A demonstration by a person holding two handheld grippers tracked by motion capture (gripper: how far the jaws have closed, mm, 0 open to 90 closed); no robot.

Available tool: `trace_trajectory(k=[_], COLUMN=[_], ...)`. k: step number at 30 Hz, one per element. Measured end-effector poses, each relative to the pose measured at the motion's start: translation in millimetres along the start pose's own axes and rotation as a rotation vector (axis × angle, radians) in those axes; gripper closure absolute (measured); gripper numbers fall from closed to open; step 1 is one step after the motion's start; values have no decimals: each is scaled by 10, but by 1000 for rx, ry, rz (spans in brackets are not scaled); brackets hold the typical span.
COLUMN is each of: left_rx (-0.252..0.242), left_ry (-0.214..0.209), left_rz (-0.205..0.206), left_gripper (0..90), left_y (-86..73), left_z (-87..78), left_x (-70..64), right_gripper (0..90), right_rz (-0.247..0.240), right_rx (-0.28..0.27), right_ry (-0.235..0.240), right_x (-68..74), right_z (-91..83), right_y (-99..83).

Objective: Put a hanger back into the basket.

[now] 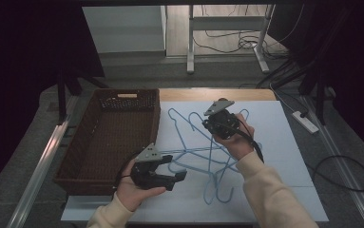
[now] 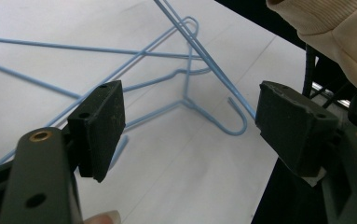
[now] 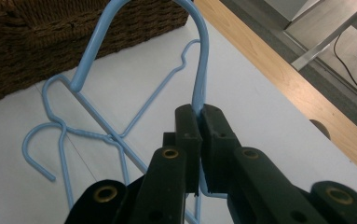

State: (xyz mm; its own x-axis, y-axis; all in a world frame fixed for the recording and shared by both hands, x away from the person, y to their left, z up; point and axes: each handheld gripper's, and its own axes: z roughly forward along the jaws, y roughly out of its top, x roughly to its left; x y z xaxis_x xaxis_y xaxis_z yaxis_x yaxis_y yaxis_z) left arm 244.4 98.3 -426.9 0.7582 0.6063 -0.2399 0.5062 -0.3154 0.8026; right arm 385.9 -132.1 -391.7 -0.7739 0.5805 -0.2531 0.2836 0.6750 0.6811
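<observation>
A: What sits on the bench (image 1: pixel 284 142)?
B: A brown wicker basket (image 1: pixel 104 137) on the left, and beside it a tangle of blue wire hangers (image 1: pixel 208 154) on the white sheet.
A: And the tools?
B: The right tool (image 3: pixel 199 122) is clamped on one hanger's hook (image 3: pixel 199 70). The left tool (image 2: pixel 190 123) hovers near the tangle's front edge, jaws wide, gripping nothing.

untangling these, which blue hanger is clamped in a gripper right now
The hanger whose hook rises from the shut right gripper; the other hangers lie loose on the table.
</observation>
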Motion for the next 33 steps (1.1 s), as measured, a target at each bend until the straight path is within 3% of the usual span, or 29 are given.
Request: trace_trajectory(k=[7,12,20,28,31,33], left_rx=[35,31,34,49,45,44], left_ry=[-17,-24,-28,-47,-72,-72], left_rz=[-1,-10,-40,-78,-105,-112], left_gripper=[250,279,329,542,756,770], left_y=[28,56,142,143,150,151], left_z=[245,344,580,736,731,726], left_x=[-41,-35,28,106,118,122], right_gripper=[868,868,868,867,867,867], right_rz=[30,54,77,89,100,103], right_rx=[-12,-23,-46,-71,-86,-90], right_ry=[-12,-37,-39,-25,-19,-17], right_x=[55,112,204,265,261,255], right_z=[-34,-61,-80,-113,-142,-156], right_y=[-10,2,45,75,72,71])
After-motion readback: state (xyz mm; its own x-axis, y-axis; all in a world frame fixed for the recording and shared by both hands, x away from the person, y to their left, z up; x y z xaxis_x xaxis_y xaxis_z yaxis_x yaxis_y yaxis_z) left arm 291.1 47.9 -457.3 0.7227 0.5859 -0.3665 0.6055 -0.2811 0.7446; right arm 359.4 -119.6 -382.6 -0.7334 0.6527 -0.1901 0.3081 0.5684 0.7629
